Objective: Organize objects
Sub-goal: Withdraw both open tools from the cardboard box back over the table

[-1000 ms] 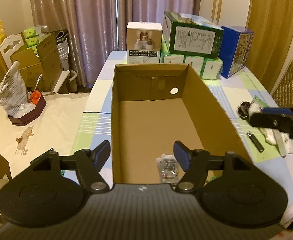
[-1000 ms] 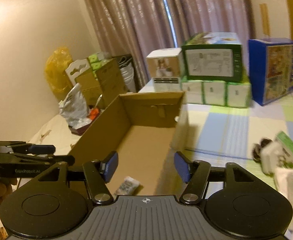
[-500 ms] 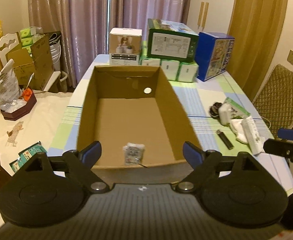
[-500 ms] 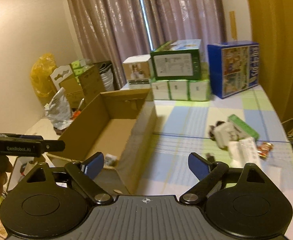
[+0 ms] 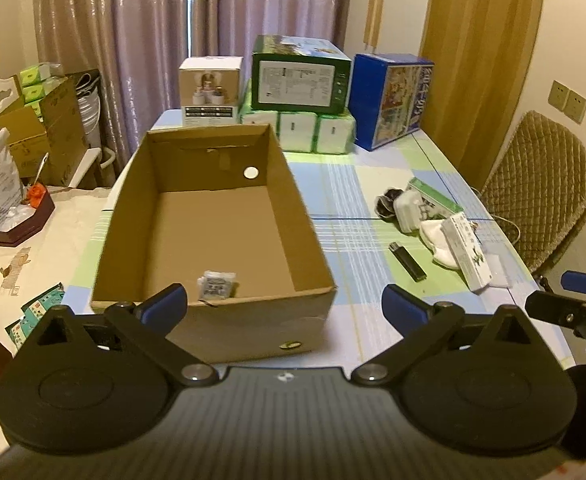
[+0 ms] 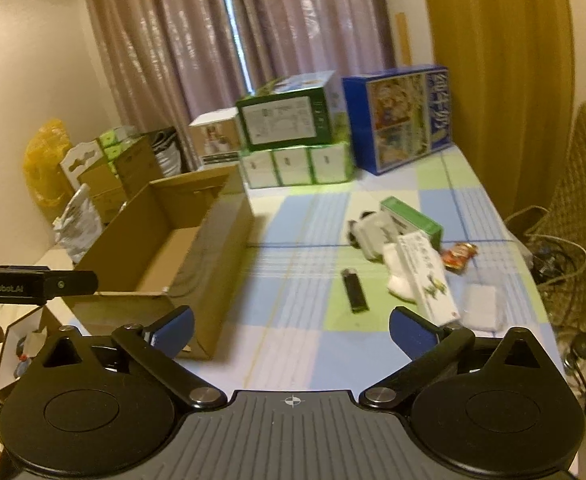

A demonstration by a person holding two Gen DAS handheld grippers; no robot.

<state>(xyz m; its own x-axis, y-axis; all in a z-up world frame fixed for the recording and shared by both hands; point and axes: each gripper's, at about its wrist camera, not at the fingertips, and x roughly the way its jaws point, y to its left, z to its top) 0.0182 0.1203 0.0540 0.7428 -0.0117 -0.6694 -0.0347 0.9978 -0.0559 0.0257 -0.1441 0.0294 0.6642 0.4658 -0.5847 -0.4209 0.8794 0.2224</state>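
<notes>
1. Currently both tools are empty: the left hand-held gripper (image 5: 283, 306) has its jaws spread wide above the near end of the cardboard box (image 5: 217, 236), and the right hand-held gripper (image 6: 291, 326) is likewise spread wide over the tabletop (image 6: 293, 344).
2. One small clear packet (image 5: 217, 285) lies on the box floor near the front wall; the rest of the loose items sit outside, at about 2 o'clock from the box in the left wrist view.
3. Judged from this, the step in hand is fetching the next item. The black lighter (image 6: 355, 291) is nearest the right tool and lies alone, apart from the pile, so it looks the easiest pick.
4. To do it well, come down with the jaws across the lighter's narrow width, since it lies flat and thin and may slide.
5. The white carton (image 6: 427, 278) rests on a white cloth (image 6: 397, 266), with the green box (image 6: 411, 220) and a red wrapper (image 6: 459, 254) close by; crowded grasps there risk dragging neighbours.
6. Open checked cloth between lighter and box gives a clear carry path toward 10 o'clock; lift above the box's side wall. The tabletop's right edge and cables by the chair (image 6: 581, 216) lie close at 3 o'clock.
</notes>
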